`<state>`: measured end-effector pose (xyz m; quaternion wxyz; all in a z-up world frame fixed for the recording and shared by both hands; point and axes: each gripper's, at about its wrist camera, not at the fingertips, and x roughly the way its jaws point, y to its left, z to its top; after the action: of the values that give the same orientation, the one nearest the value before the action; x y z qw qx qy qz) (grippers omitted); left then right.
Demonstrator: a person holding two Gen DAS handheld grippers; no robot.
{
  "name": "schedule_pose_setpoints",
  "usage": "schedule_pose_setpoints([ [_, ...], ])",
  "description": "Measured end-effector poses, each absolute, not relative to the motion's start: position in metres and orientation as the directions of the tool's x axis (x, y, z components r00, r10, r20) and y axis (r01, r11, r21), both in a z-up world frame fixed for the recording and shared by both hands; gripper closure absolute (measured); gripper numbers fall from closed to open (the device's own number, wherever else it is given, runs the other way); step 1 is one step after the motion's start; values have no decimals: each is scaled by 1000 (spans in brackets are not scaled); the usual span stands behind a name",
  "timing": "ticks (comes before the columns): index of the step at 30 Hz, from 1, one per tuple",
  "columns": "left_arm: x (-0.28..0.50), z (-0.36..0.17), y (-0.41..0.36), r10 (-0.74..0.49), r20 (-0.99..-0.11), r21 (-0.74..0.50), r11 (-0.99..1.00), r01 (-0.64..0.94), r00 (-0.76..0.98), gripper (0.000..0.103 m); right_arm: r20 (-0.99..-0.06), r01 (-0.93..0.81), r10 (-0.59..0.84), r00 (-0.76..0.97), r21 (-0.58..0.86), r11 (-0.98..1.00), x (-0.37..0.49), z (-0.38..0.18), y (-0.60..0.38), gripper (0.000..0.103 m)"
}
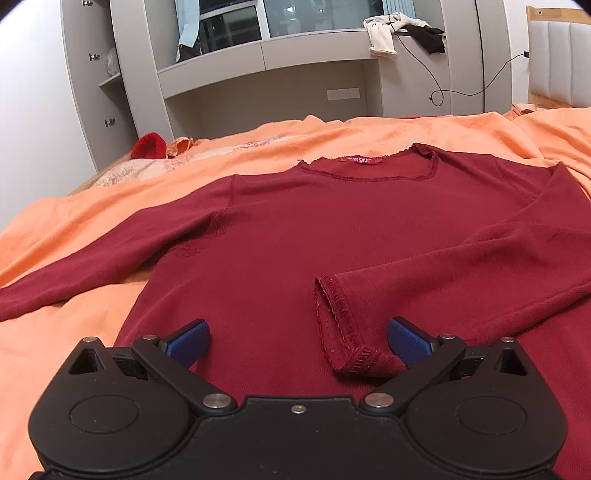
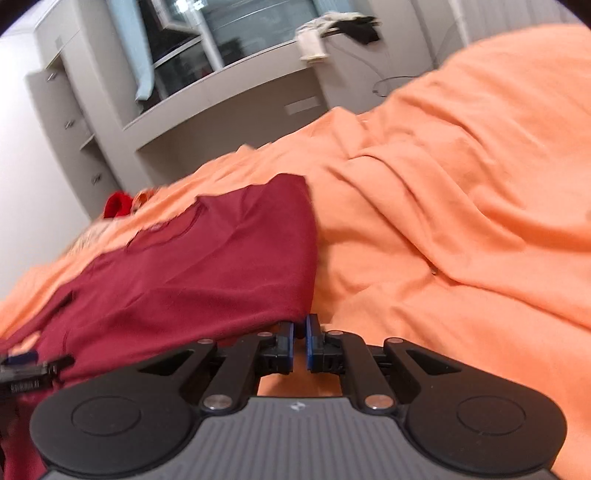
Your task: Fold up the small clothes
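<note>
A dark red long-sleeved top (image 1: 317, 225) lies flat on the orange bedspread (image 1: 92, 206), neck away from me. Its right sleeve is folded across the body, and the cuff (image 1: 343, 328) lies between the open blue pads of my left gripper (image 1: 299, 341), just above the lower body of the top. Its left sleeve stretches out to the left. In the right wrist view the top (image 2: 192, 266) lies left of centre. My right gripper (image 2: 300, 332) is shut beside the top's right edge; the view is blurred and I cannot tell if cloth is between the pads.
The orange bedspread (image 2: 443, 206) is rumpled to the right. A red item (image 1: 149, 146) lies at the bed's far left edge. Grey cabinets and a shelf (image 1: 266, 55) stand behind the bed, with clothes (image 1: 402, 29) draped on top. A headboard (image 1: 557, 55) is at the right.
</note>
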<state>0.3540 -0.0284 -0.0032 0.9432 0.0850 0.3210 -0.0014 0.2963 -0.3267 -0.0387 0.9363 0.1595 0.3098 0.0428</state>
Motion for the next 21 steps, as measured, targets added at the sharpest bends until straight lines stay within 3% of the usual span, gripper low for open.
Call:
schedule_pose_setpoints([
  [2, 351, -3, -26, 40, -609, 143, 988, 60, 792, 0, -567, -5, 177, 805, 292, 957, 296, -34, -328, 82],
  [4, 350, -3, -24, 32, -611, 129, 990, 59, 791, 0, -549, -4, 161, 820, 276, 961, 283, -22, -334, 54],
  [7, 348, -2, -24, 29, -607, 122, 991, 57, 794, 0, -498, 4, 167, 851, 323, 946, 278, -16, -345, 42],
  [9, 347, -2, -24, 29, -602, 122, 991, 56, 798, 0, -469, -4, 194, 862, 376, 927, 280, -14, -351, 36],
  [12, 345, 0, -22, 23, -592, 111, 992, 53, 806, 0, -457, 18, 146, 878, 335, 942, 289, -18, -344, 26],
  [17, 338, 18, -5, 34, -552, 68, 998, 4, 833, 1, -569, 38, 100, 816, 225, 974, 316, -39, -326, 26],
  [21, 325, 47, 31, 208, -438, 78, 978, -193, 874, 1, -573, 36, 91, 814, 206, 978, 319, -40, -325, 24],
])
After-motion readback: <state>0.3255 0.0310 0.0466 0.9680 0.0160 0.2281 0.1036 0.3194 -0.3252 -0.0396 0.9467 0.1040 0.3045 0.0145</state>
